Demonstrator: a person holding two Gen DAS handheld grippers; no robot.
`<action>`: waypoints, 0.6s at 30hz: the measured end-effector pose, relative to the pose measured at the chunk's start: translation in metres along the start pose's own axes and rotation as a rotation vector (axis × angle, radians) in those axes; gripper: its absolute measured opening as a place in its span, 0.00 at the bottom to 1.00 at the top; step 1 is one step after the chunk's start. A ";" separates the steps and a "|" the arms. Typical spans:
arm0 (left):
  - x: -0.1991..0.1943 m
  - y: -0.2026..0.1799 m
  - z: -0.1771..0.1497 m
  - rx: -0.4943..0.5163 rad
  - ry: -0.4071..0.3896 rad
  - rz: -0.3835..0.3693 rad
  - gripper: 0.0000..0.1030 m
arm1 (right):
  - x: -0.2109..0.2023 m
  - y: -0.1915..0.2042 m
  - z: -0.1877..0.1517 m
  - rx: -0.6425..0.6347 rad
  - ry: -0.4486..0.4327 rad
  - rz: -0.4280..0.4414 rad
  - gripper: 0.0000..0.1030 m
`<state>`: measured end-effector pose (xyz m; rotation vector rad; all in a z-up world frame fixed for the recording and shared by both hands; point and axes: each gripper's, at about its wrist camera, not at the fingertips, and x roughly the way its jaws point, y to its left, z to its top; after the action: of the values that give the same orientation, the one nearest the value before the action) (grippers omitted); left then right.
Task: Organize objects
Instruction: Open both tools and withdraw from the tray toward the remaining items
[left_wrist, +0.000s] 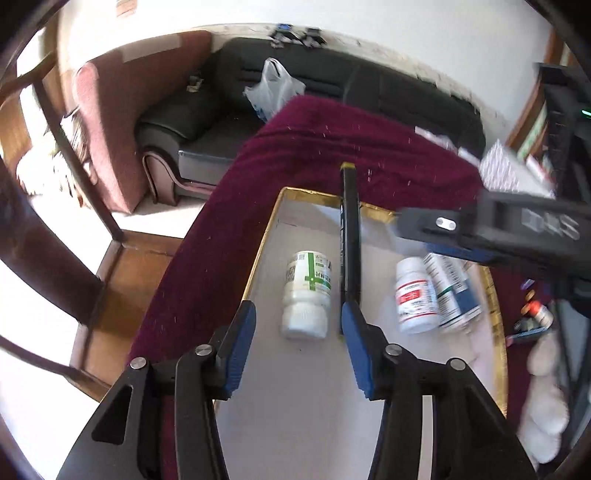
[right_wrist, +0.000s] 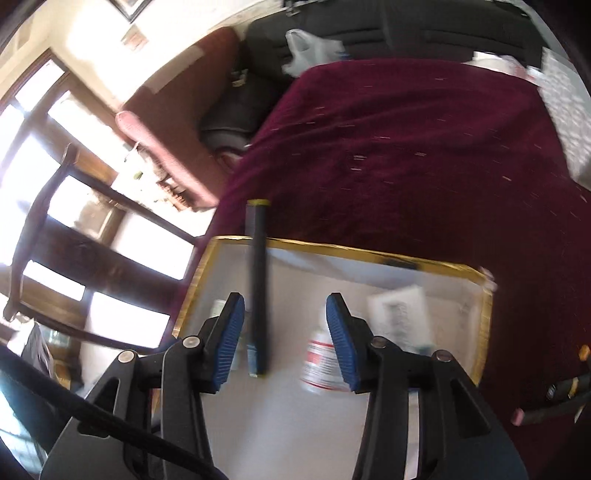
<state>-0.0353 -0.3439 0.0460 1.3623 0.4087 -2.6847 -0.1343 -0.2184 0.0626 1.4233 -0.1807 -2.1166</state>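
A gold-rimmed white tray (left_wrist: 266, 236) lies on a maroon cloth. In it lie a white bottle with a green label (left_wrist: 306, 293), a white bottle with a red label (left_wrist: 415, 295), another bottle beside it (left_wrist: 452, 284), and a long black stick with a yellow tip (left_wrist: 350, 236) across the far rim. My left gripper (left_wrist: 297, 332) is open above the green-label bottle. My right gripper (right_wrist: 284, 332) is open over the tray (right_wrist: 369, 254), the stick (right_wrist: 258, 288) between its fingers' line and the red-label bottle (right_wrist: 321, 362) under its right finger. It crosses the left view (left_wrist: 480, 229).
A black sofa (left_wrist: 332, 85) with a plastic bag (left_wrist: 273, 88) stands behind the table. A wooden chair (left_wrist: 55, 221) is at the left. Small items (left_wrist: 532, 314) lie on the cloth right of the tray. A patterned box (left_wrist: 513, 173) sits at the far right.
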 end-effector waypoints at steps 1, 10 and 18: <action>-0.003 0.001 -0.003 -0.017 -0.007 -0.011 0.42 | 0.003 0.005 0.002 -0.011 0.007 0.001 0.44; -0.025 0.019 -0.016 -0.119 -0.050 -0.062 0.42 | 0.052 0.026 0.015 0.005 0.054 -0.013 0.33; -0.033 0.022 -0.020 -0.117 -0.079 -0.038 0.42 | 0.053 0.015 -0.008 0.027 0.130 -0.015 0.13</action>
<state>0.0043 -0.3605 0.0571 1.2253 0.5782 -2.6865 -0.1357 -0.2567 0.0227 1.5764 -0.1483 -2.0324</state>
